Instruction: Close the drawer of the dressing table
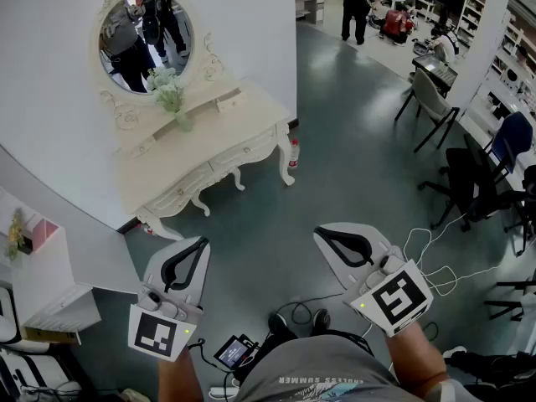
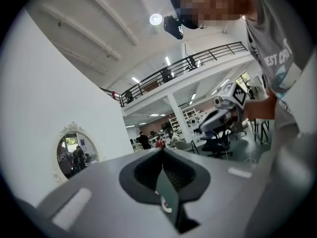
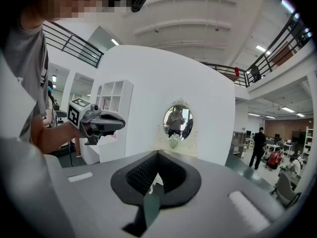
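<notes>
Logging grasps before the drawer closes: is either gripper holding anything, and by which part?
Nothing is held: the left gripper and right gripper are both shut and empty, well short of the dressing table.

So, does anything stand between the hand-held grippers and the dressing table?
Nothing visible. Bare floor lies between the left hand-held gripper, the right hand-held gripper and the dressing table. A bottle stands beside the table's leg, and cables lie off to the right.
</notes>
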`<state>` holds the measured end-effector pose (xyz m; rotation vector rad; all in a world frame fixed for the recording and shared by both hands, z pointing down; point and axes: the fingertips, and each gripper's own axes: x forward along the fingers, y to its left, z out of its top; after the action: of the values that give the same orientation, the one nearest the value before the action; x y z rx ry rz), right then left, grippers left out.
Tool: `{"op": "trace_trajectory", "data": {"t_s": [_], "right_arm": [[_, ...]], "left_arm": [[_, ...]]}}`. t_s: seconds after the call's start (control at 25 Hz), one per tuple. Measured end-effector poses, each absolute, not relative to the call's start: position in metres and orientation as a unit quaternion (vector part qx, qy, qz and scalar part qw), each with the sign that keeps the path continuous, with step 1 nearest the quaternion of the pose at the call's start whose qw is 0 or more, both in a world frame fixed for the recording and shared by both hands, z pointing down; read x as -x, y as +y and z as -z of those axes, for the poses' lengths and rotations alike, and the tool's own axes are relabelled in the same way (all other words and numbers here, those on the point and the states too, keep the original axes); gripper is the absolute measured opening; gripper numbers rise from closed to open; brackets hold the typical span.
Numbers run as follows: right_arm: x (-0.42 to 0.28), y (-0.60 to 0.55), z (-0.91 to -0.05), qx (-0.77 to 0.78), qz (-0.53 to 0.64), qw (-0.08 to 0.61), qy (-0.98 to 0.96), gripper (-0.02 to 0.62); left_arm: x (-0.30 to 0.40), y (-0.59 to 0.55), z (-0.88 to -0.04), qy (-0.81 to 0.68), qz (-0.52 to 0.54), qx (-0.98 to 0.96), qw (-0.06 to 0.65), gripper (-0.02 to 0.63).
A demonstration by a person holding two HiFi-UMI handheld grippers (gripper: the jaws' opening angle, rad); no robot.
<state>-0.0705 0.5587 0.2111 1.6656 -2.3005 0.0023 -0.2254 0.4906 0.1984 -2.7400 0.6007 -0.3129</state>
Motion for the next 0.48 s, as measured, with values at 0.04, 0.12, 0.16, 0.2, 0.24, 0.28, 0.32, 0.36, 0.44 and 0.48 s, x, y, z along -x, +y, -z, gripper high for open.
{"op": "trace_trajectory", "data": {"t_s": [0.04, 0.12, 0.16, 0.2, 0.24, 0.28, 0.32, 0.36, 0.44, 0.48], "right_arm": [[0.071, 0.556, -0.212, -0.580, -0.002, 0.150, -0.801, 0.000], [0.073, 0.553, -0.212, -0.581, -0.003, 0.150, -0.800, 0.000], [0.075, 0.552, -0.213, -0.581, -0.003, 0.150, -0.800, 0.000], [0.076, 0.551, -0.213, -0.581, -0.003, 0.150, -0.800, 0.000], [0.078, 0.551, -0.213, -0.582, -0.003, 0.150, -0.799, 0.000], [0.079, 0.551, -0.213, -0.582, -0.003, 0.151, -0.799, 0.000], [0.080, 0.552, -0.213, -0.583, -0.004, 0.151, -0.798, 0.000], [0.081, 0.552, -0.213, -0.584, -0.003, 0.151, -0.798, 0.000], [0.082, 0.551, -0.214, -0.586, -0.003, 0.153, -0.796, 0.000], [0.083, 0.550, -0.215, -0.586, -0.004, 0.154, -0.795, 0.000]], "left_arm": [[0.226, 0.488, -0.199, 0.210, 0.110, 0.959, 0.158, 0.003], [0.228, 0.484, -0.200, 0.210, 0.110, 0.959, 0.157, 0.003], [0.230, 0.483, -0.201, 0.210, 0.111, 0.959, 0.156, 0.003], [0.231, 0.482, -0.201, 0.210, 0.110, 0.959, 0.156, 0.003], [0.233, 0.482, -0.201, 0.210, 0.109, 0.959, 0.155, 0.003], [0.234, 0.482, -0.200, 0.209, 0.108, 0.960, 0.156, 0.003], [0.234, 0.482, -0.200, 0.207, 0.106, 0.960, 0.156, 0.003], [0.234, 0.482, -0.200, 0.205, 0.106, 0.960, 0.157, 0.003], [0.235, 0.481, -0.202, 0.201, 0.106, 0.961, 0.157, 0.003], [0.235, 0.479, -0.203, 0.200, 0.106, 0.962, 0.155, 0.003]]}}
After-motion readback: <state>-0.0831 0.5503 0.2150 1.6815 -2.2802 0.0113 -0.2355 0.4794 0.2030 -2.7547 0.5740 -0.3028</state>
